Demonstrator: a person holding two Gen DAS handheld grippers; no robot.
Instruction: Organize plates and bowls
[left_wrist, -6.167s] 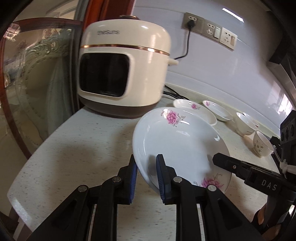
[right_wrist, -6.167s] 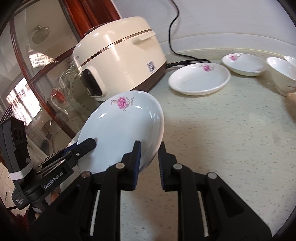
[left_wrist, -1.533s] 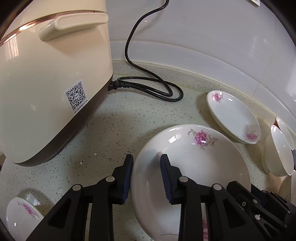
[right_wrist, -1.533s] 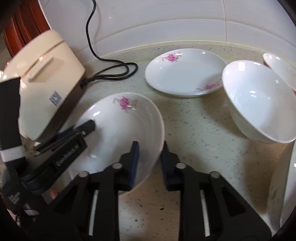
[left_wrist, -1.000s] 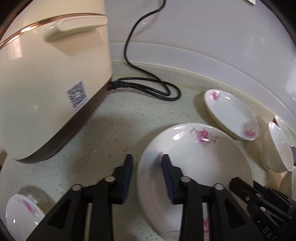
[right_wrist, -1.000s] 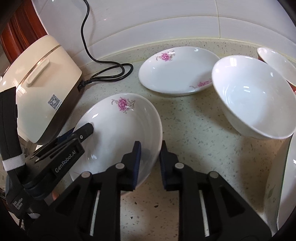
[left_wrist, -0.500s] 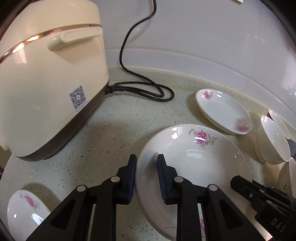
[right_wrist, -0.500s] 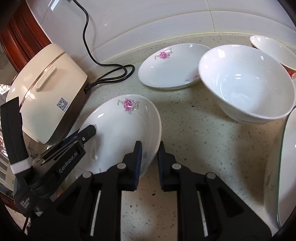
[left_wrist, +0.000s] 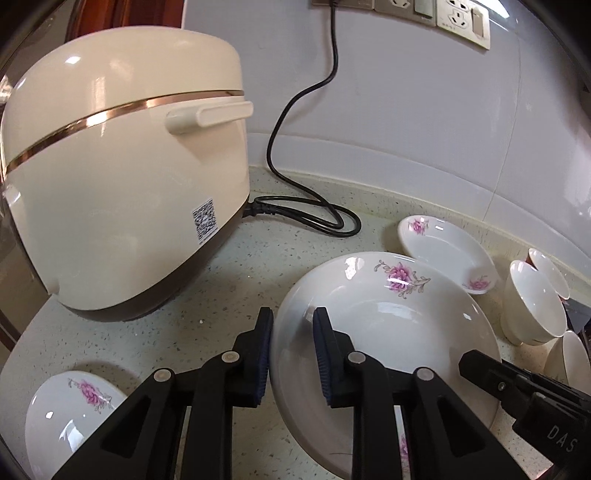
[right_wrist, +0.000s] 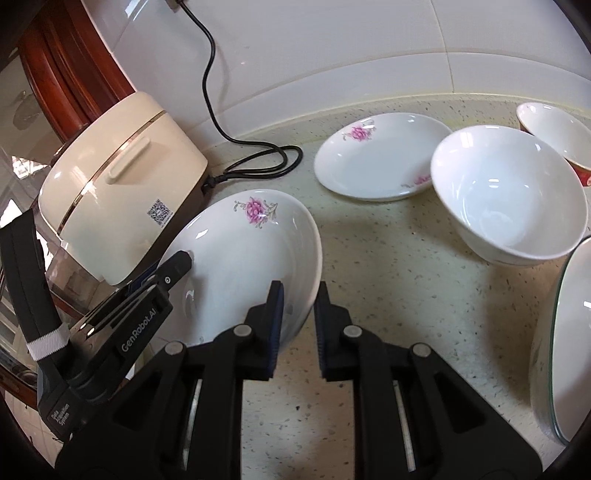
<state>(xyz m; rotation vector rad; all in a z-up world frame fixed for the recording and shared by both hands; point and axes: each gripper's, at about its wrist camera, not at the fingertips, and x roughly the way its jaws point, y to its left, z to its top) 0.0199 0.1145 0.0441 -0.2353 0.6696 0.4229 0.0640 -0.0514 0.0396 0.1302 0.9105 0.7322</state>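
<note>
Both pairs of jaws are clamped on the rim of the same large flowered plate (left_wrist: 384, 325): the left gripper (left_wrist: 291, 328) pinches its near-left edge, having just narrowed onto it, and the right gripper (right_wrist: 297, 306) pinches the opposite edge, pads tight against the rim at lower centre of the right wrist view. The plate sits in the lower middle of both frames, tilted, over the speckled countertop (right_wrist: 388, 266).

In the lower left of the left wrist view a small flowered dish (left_wrist: 70, 413) lies on the counter. Just past the held plate, right of centre, lies a shallow flowered plate (right_wrist: 380, 158), and to its right stands a white bowl (right_wrist: 509, 195) with a red-sided bowl (right_wrist: 554, 129) behind it. A glass-rimmed dish (right_wrist: 565, 347) fills the right edge of the right wrist view.

The cream rice cooker (left_wrist: 122, 166) occupies the upper left, its black cord (left_wrist: 306, 218) looped on the counter and rising to the wall sockets (left_wrist: 461, 14) at the top.
</note>
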